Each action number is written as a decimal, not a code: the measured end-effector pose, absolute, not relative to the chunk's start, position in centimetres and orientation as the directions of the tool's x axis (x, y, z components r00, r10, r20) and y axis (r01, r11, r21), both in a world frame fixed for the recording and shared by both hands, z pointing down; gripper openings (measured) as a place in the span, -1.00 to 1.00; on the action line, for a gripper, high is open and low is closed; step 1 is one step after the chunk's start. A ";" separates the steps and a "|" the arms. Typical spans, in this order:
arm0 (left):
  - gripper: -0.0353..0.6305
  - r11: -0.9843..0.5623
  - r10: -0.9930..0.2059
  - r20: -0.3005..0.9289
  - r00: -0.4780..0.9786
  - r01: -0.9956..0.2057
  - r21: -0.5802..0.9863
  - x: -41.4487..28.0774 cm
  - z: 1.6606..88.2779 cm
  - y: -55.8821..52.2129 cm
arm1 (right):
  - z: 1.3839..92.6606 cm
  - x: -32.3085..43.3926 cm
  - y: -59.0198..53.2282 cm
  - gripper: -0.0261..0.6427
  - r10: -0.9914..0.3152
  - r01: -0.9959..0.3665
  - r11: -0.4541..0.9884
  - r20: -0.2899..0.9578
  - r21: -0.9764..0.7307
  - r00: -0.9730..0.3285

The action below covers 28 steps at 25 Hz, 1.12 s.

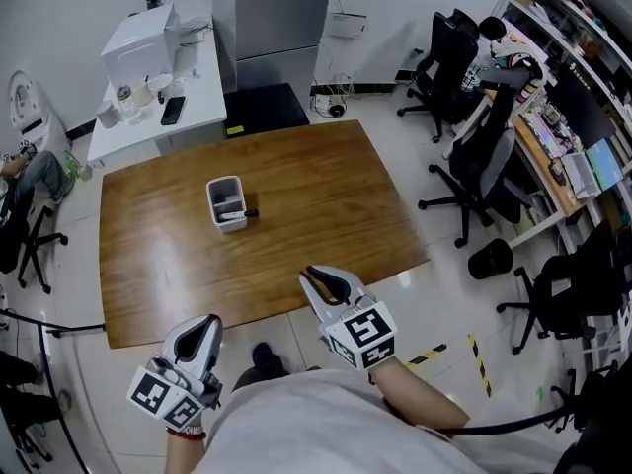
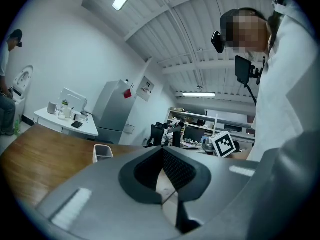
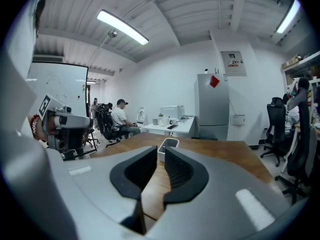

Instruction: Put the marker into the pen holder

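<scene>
Wooden counter (image 1: 326, 205) fills the middle of the head view, bare except for the task's things, and both grippers hang over its near edge, well apart from them. The right gripper (image 1: 308, 271) is open only a narrow way. Its own view shows the brown counter through the slit between its pads, with nothing between them and nothing touched. The left gripper (image 1: 211, 321) is closed, its pads meeting at the tips, and it is empty too. Toward the far left of the counter stands the pen holder (image 1: 211, 197), a small pale box with an open top. It looks light enough to slide if nudged. The marker (image 1: 248, 212) is at its right side, a dark end sticking out past the rim. I cannot tell whether the rest lies inside the holder or on the counter against it. It should be light, stiff and smooth, and likely to roll or slip. The best place to grip it is probably across the middle of the barrel with a firm, square pinch.
</scene>
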<state>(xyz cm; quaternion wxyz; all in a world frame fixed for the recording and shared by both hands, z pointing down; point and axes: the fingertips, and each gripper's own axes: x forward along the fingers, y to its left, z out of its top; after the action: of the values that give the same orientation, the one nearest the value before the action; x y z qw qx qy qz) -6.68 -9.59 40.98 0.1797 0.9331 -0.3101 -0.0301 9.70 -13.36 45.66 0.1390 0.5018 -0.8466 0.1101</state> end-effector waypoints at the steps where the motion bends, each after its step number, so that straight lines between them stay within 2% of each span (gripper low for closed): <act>1: -0.93 -0.740 -0.592 0.060 0.803 -0.572 0.353 -6.5 41.0 -9.0 | 45.6 9.8 -12.7 -0.81 -0.816 -0.876 0.480 0.341 -0.052 -0.467; 7: -0.93 -0.734 -0.607 0.101 0.788 -0.605 0.309 -4.8 41.1 -5.7 | 44.8 10.5 -8.8 -0.82 -0.800 -0.846 0.531 0.307 -0.042 -0.517; 12: -0.93 -0.733 -0.609 0.096 0.788 -0.604 0.313 -3.4 41.1 -2.2 | 44.3 11.7 -5.9 -0.82 -0.807 -0.852 0.519 0.290 -0.065 -0.514; 18: -0.93 -0.724 -0.622 0.097 0.777 -0.617 0.308 -2.2 41.6 2.5 | 43.4 9.8 -1.1 -0.78 -0.769 -0.793 0.609 0.261 0.020 -0.584; 28: -0.93 -0.653 -0.678 0.127 0.724 -0.673 0.347 -3.4 43.3 11.1 | 44.8 10.7 6.5 -0.78 -0.758 -0.793 0.607 0.266 -0.045 -0.595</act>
<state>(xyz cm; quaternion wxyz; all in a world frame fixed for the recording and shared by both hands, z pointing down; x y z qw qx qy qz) -3.37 11.11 43.27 0.1881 0.9091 -0.3717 -0.0071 10.69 6.51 44.82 0.1103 0.4362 -0.8895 0.0795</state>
